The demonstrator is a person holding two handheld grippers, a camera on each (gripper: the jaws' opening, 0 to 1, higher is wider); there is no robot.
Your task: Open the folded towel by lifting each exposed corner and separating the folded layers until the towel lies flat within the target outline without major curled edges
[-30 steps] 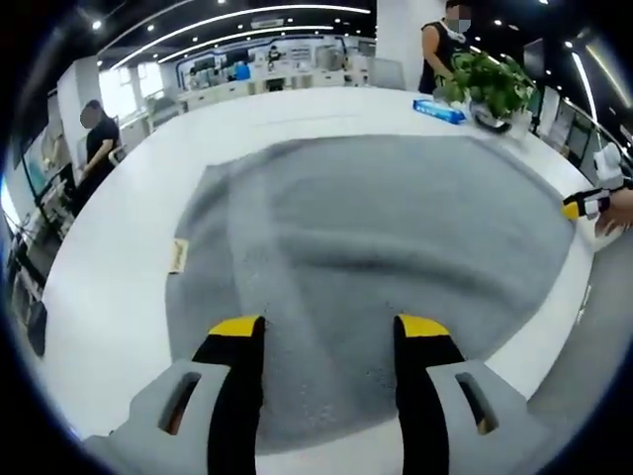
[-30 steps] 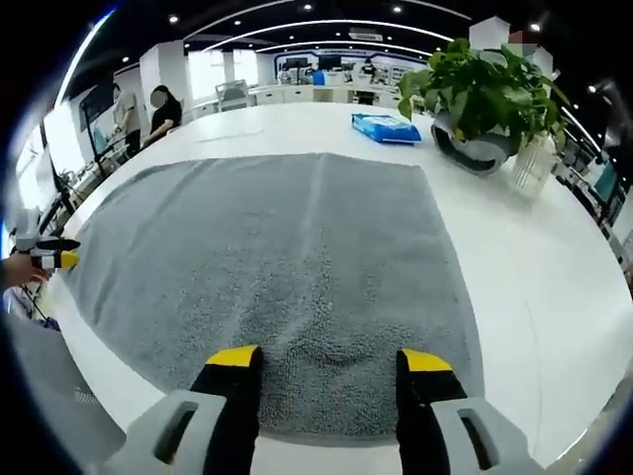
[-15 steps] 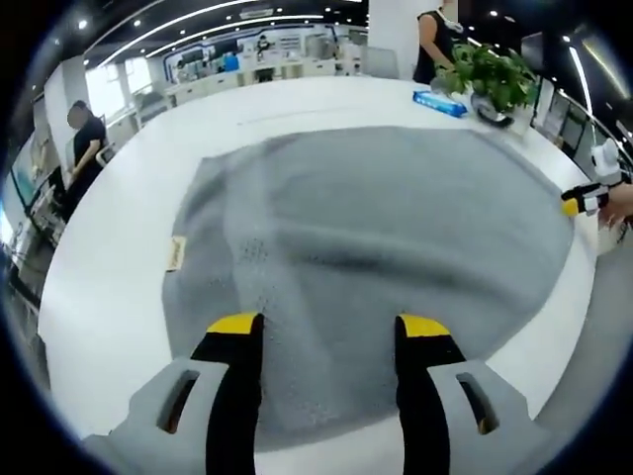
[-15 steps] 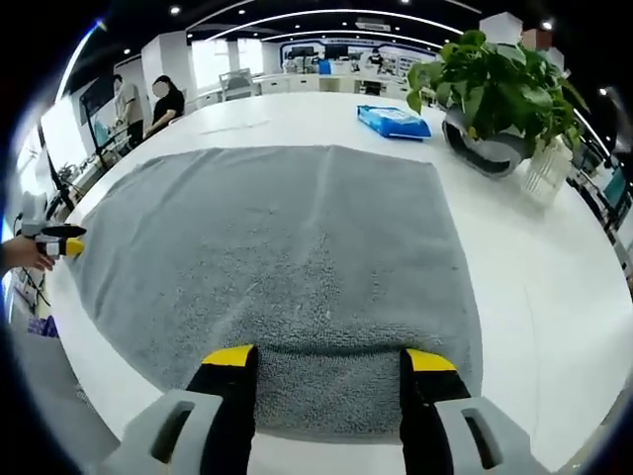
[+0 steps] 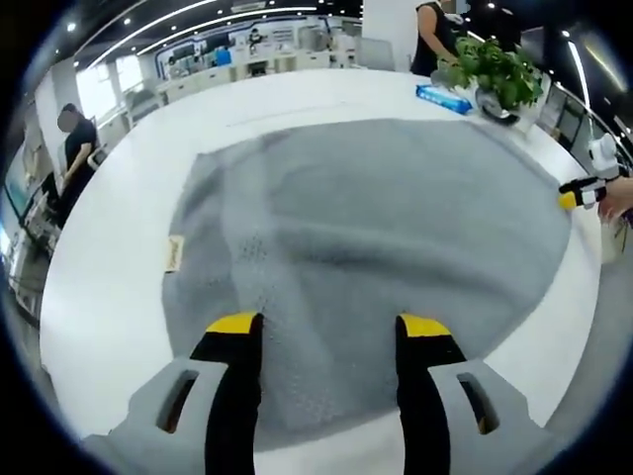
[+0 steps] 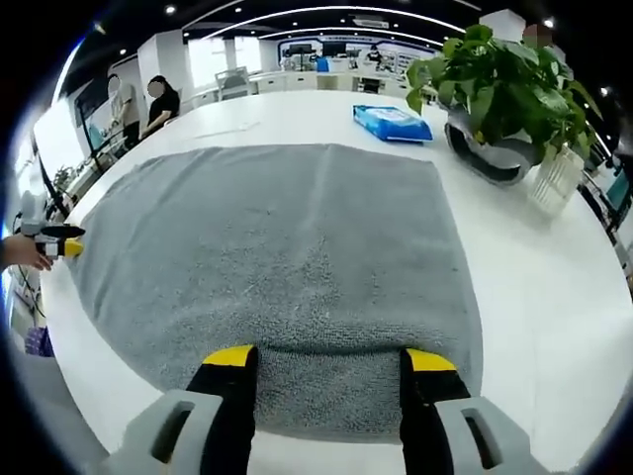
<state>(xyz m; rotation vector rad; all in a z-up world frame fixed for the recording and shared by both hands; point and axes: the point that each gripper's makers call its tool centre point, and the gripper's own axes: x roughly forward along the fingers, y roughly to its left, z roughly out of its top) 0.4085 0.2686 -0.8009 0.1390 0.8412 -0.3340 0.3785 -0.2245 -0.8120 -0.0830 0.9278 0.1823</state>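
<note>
Nearly finished: grey towel (image 6: 287, 267) spread open across mid-frame on the white surface (image 6: 534, 297), faint ridges only, no outline discernible; left gripper (image 5: 328, 332) and right gripper (image 6: 331, 358) low in frame, fingers spread, holding nothing, final smoothing perhaps left.

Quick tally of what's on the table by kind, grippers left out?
Grey towel: 1
Blue packet: 1
Potted plant: 1
Clear ribbed container beside the plant: 1
Total: 4
</note>
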